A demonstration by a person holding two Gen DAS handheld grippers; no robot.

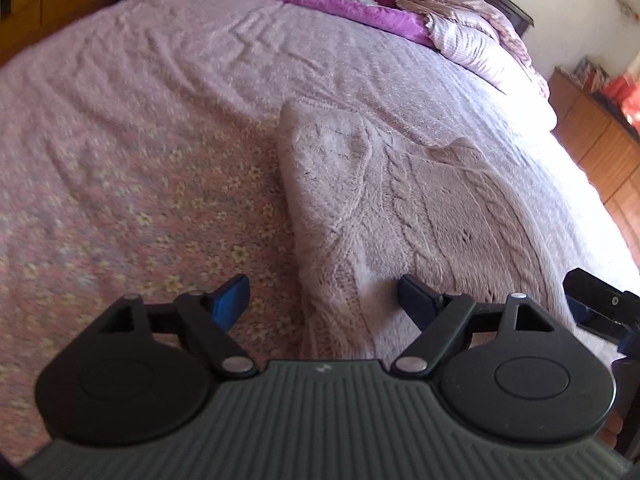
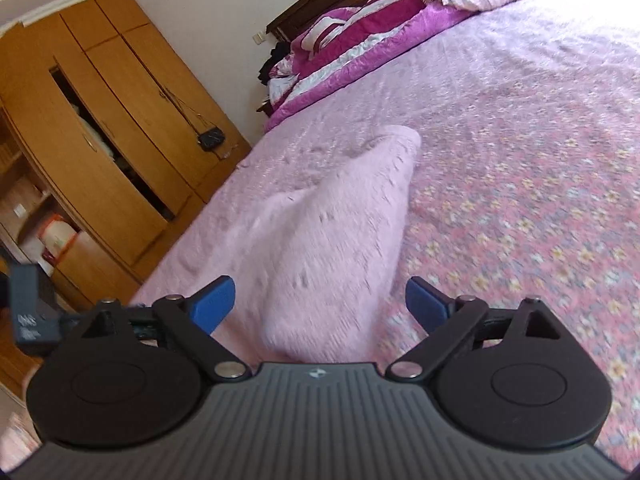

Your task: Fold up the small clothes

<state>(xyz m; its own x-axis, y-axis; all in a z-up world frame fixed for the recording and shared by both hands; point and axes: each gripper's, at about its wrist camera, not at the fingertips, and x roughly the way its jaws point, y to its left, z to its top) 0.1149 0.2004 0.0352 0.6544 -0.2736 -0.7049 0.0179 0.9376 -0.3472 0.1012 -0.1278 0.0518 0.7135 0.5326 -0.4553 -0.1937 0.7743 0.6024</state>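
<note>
Both grippers tilt down toward the pink knitted garment [image 1: 400,216] lying folded on the bed [image 1: 140,128]. The left gripper [image 1: 324,300] hovers over its near edge, fingers wide; the right gripper [image 2: 320,304] likewise, holding nothing.

Both cameras sit low and close over the bed [image 1: 140,128], each looking forward and down past its own tool. The left view faces the headboard end; the right looks slantwise toward the wardrobe [image 2: 92,128]. Both share the pink knit garment [image 1: 400,208]
</note>
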